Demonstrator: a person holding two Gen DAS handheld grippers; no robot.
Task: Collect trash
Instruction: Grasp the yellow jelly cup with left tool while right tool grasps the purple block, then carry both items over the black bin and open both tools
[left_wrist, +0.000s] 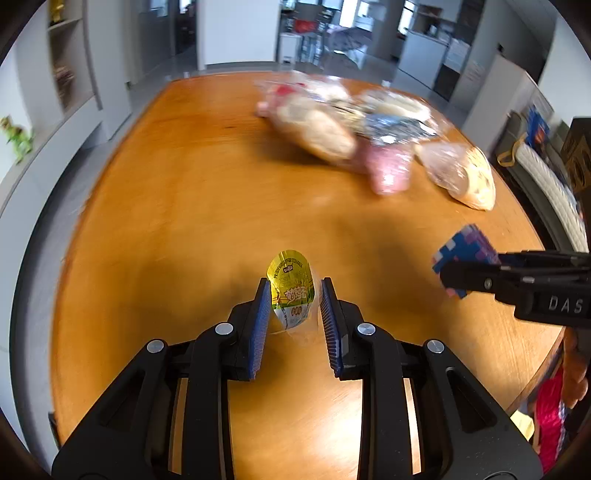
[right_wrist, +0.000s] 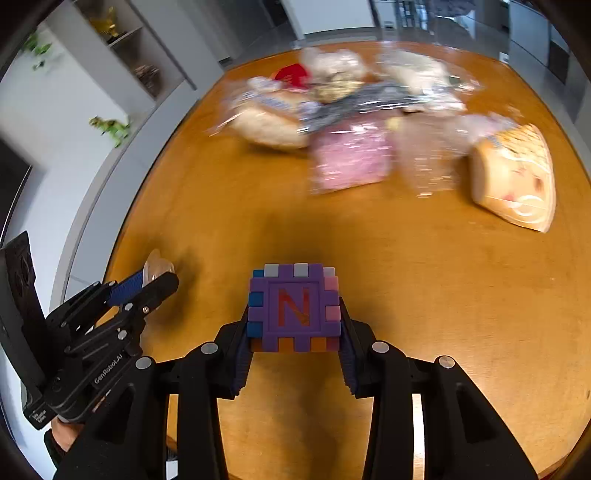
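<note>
L gripper (left_wrist: 293, 291): clamped on small yellow-lidded jelly cup (left_wrist: 291, 288), lifted off table (left_wrist: 184, 206).
R gripper (right_wrist: 295, 314): grips purple foam cube (right_wrist: 294, 306) marked N, above table.
Trash pile (left_wrist: 369, 136): blurred wrappers & bags at table's far side.

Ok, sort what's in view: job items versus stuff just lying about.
Job: jelly cup gripped in the left tool; foam cube gripped in the right tool, apparently being collected; wrapper pile.
Just there: toy dinosaur; shelf; table.
</note>
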